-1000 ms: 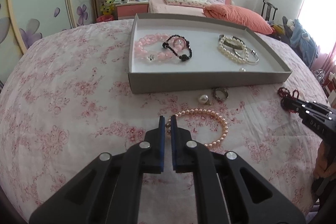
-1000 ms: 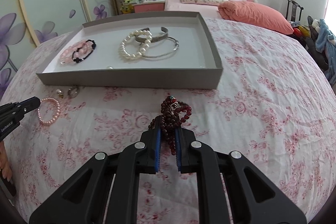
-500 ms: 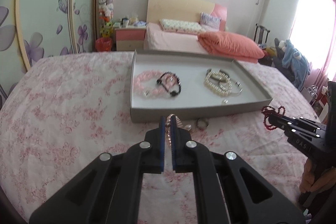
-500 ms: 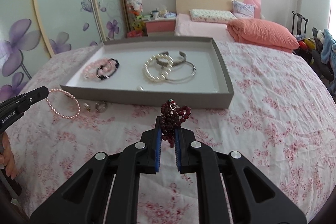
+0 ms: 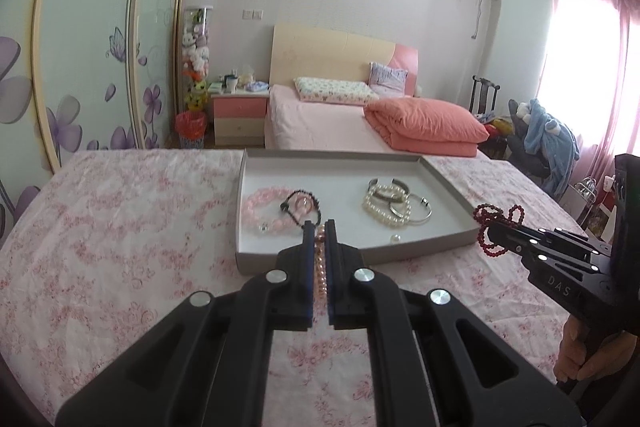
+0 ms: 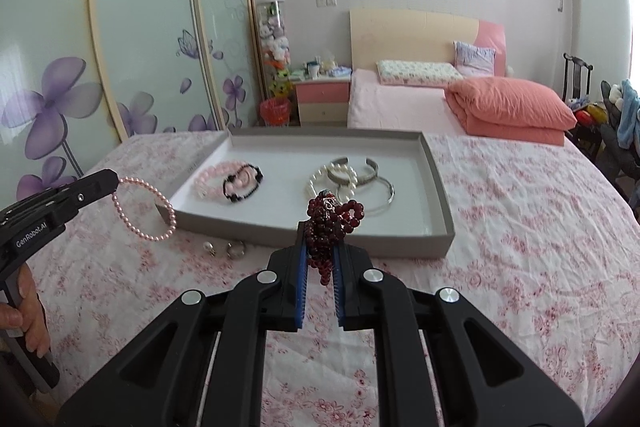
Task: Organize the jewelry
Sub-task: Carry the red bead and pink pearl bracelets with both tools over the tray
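My left gripper is shut on a pink pearl bracelet, which hangs in the air in the right wrist view, left of the grey tray. My right gripper is shut on a dark red bead bracelet, held above the tray's front edge; it also shows in the left wrist view. The tray holds a pink bead bracelet, a black bead bracelet, a white pearl bracelet and silver bangles.
A pearl earring and a silver ring lie on the floral cloth in front of the tray. A loose pearl sits in the tray. A bed with an orange quilt stands behind.
Both grippers have risen from the cloth with their bracelets: the left lifted the pink pearl bracelet, the right the red one. Both moved toward the tray.
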